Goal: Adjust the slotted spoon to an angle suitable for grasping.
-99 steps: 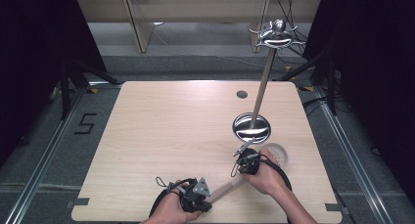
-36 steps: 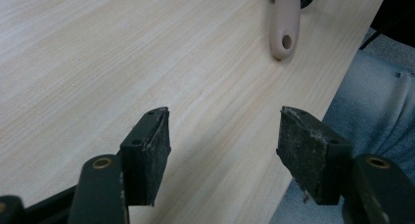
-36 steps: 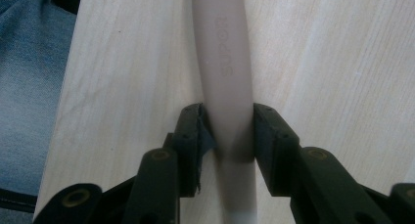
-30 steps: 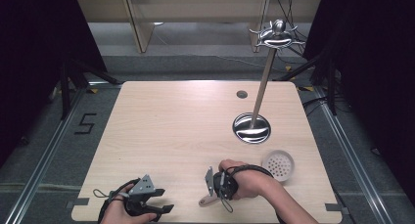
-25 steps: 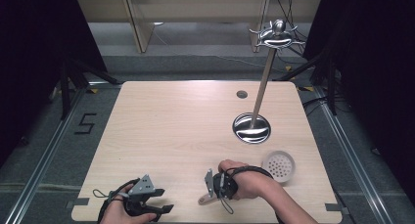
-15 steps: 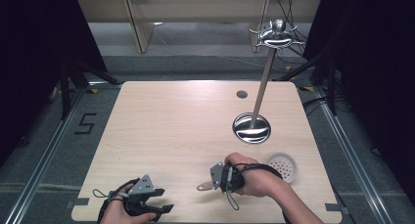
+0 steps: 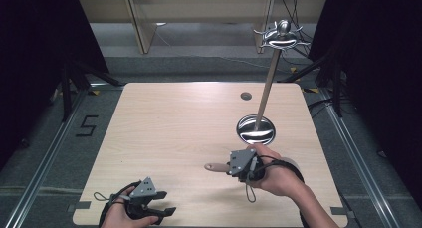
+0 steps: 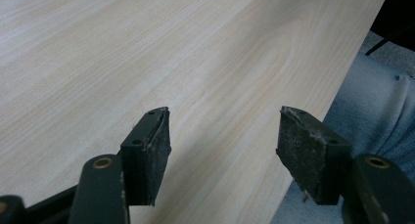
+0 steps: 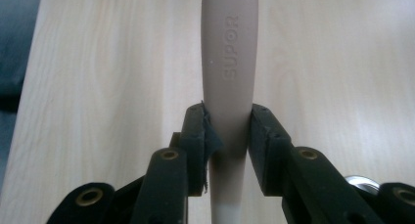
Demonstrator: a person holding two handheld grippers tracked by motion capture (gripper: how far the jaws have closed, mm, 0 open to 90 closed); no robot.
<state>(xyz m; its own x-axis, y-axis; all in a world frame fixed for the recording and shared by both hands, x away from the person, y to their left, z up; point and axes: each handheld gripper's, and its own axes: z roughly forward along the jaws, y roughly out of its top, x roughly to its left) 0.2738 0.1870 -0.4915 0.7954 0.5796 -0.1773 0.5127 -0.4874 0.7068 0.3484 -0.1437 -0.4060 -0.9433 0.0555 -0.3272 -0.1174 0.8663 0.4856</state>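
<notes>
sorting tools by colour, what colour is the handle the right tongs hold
Beige handle, stamped SUPOR, turning white near the bottom; clearest in the right gripper view.

Bright even overhead light on the table (image 7: 164, 138), dark surroundings, soft shadows, glare perhaps at far right, gripper views slightly blurred

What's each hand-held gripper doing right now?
Left hand-held gripper: open, holding nothing.
Right hand-held gripper: shut on the beige handle.
</notes>
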